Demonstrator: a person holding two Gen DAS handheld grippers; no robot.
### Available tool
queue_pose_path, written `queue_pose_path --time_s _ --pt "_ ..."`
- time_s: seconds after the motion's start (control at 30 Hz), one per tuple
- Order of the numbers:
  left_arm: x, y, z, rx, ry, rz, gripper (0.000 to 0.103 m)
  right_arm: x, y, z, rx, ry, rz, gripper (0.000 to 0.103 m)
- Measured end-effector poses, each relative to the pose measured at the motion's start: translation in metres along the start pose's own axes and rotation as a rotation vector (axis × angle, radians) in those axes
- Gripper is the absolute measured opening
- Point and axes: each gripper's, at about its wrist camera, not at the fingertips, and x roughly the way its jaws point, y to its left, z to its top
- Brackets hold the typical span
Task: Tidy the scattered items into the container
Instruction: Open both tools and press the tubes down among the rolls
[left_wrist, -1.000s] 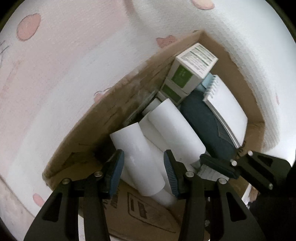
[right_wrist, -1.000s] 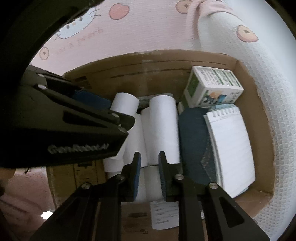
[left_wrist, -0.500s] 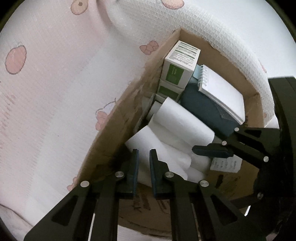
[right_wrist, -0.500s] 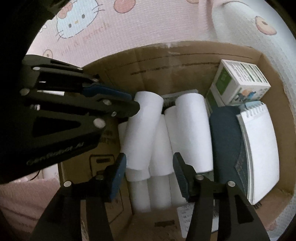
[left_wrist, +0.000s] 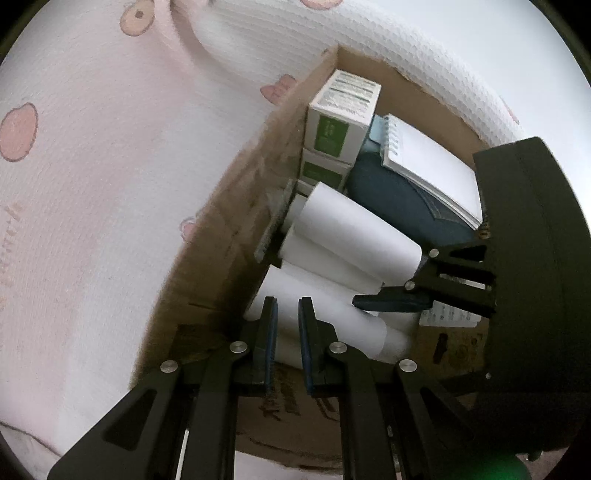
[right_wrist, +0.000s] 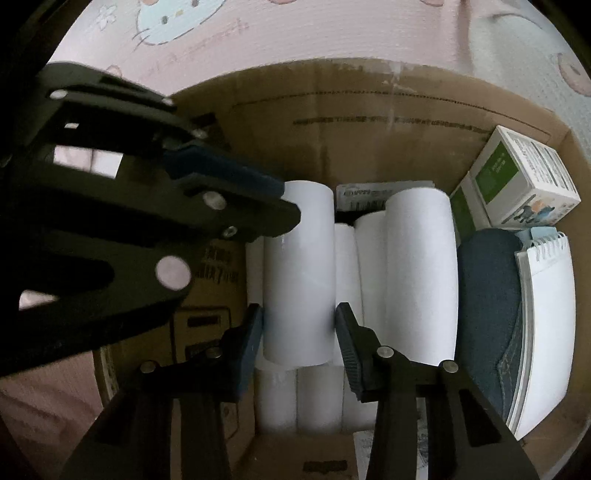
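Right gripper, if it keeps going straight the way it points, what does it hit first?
Most likely the white roll lying between the right gripper's closing fingers, on top of other rolls in the cardboard box. Depth is unclear; contact looks close.

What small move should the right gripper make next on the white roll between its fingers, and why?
Probably finish closing. The right gripper is closing astride the topmost white roll, which lies loosely across other rolls inside the cardboard box; the left gripper is shut and empty, so only the right can reposition it.
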Motion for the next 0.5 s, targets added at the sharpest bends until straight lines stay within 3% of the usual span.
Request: queue_pose_path --time_s 0.27,0.5 --pt "0.004 -0.008 0.005 0.014 0.041 -0.019 0.013 -0.007 -0.006 -0.017 -0.022 0.018 -0.008 0.038" --pt "-0.003 -0.010 0.002 0.022 0.056 0.009 0.015 -0.016 -0.016 -0.024 -0.008 0.030 0.011 0.039"
